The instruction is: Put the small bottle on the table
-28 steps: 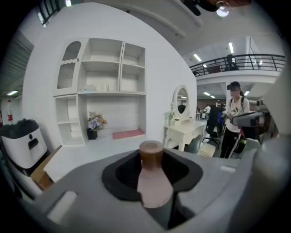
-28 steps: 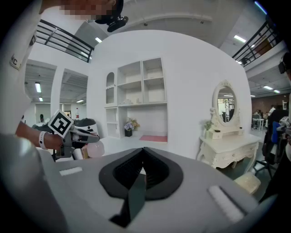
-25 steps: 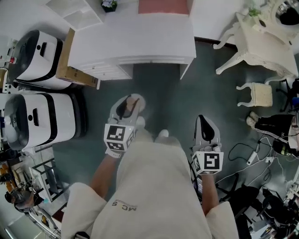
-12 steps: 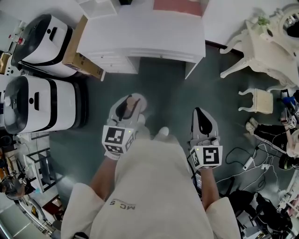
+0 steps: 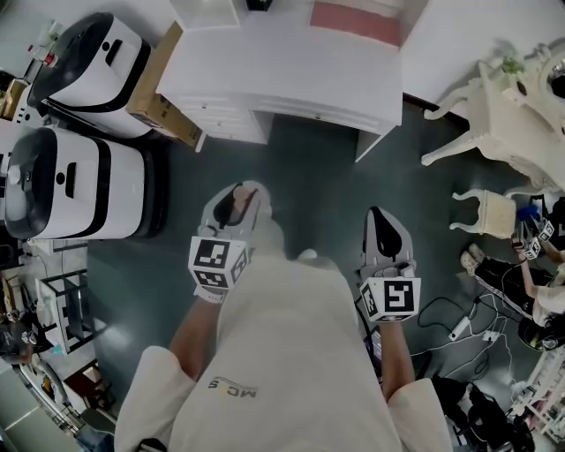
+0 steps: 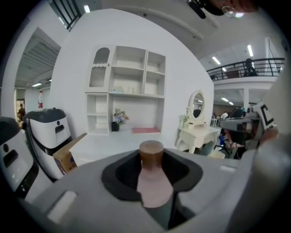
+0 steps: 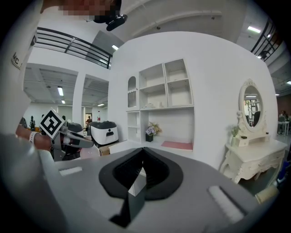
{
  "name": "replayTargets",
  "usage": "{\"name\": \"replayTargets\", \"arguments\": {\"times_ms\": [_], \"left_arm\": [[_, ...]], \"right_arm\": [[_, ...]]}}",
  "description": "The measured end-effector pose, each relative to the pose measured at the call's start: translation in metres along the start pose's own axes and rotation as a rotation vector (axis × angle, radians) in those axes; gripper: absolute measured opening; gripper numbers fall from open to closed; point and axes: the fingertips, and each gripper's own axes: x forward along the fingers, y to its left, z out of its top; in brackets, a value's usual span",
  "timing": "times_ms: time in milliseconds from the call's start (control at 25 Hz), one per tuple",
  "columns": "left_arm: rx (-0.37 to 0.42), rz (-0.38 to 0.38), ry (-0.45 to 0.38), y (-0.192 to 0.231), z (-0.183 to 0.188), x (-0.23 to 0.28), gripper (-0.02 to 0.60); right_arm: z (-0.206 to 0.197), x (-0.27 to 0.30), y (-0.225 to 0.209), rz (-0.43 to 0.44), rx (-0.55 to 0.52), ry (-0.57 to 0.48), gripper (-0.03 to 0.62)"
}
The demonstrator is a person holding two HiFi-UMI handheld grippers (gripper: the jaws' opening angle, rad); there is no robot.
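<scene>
A small pale pink bottle (image 6: 152, 182) with a brown cap stands upright between the jaws of my left gripper (image 5: 238, 201), which is shut on it. In the head view the bottle (image 5: 253, 196) shows at the gripper's tip, above the dark floor. My right gripper (image 5: 378, 216) is held alongside at the right, its jaws shut with nothing between them (image 7: 137, 175). The white table (image 5: 291, 71) stands ahead of both grippers, at some distance, and its top (image 6: 104, 143) shows beyond the bottle.
Two white-and-black machines (image 5: 71, 185) (image 5: 88, 62) and a cardboard box (image 5: 163, 88) stand left of the table. A pink mat (image 5: 357, 19) lies on it. A white dressing table (image 5: 521, 115), a stool (image 5: 485, 212) and cables (image 5: 459, 327) are on the right.
The table and dressing table have slid right in the head view as the person moved. Both grippers keep their place before the body. The left still holds the bottle.
</scene>
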Motion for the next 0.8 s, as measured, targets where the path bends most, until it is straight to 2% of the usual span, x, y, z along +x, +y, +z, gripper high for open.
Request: {"name": "replayTargets", "arguments": {"times_ms": [200,360,800], "left_arm": [[-0.025,0.045,-0.004,0.061,0.006,0.027,0.135],[-0.04,0.055,-0.005,0.13,0.017,0.063,0.137],[0.004,-0.029,0.018,0.333,0.111,0.179,0.137]], "right_arm": [[0.008,0.07,0.017,0.061,-0.03,0.009,0.0],[0.014,0.148,0.032,0.084,-0.048,0.033,0.0],[0.094,0.396,0.083,0.066,-0.022,0.062,0.0]]}}
